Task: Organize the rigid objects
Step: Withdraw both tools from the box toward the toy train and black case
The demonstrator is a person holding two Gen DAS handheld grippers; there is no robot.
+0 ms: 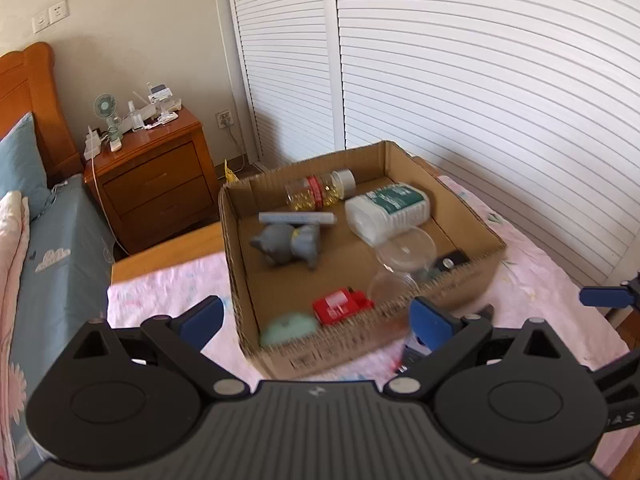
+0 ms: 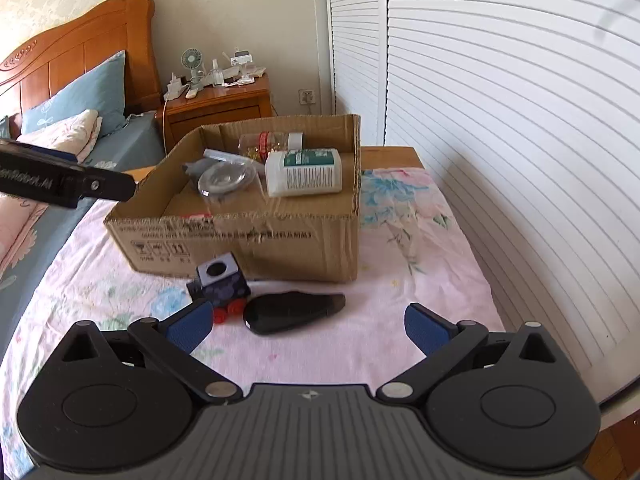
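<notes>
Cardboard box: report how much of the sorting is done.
Done: the cardboard box already holds a white bottle, capsule jar, grey toy, red toy truck and clear lids. In hand: nothing; the left gripper and right gripper are open. Left: a toy train and black handheld device on the bedspread.

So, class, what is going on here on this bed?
A person with a gripper in each hand is sorting items into a cardboard box. Already in it are a white bottle, a clear pill jar, a grey toy and more. Both the left gripper and right gripper are open and empty. A black oval object and a blue toy lie outside.
</notes>
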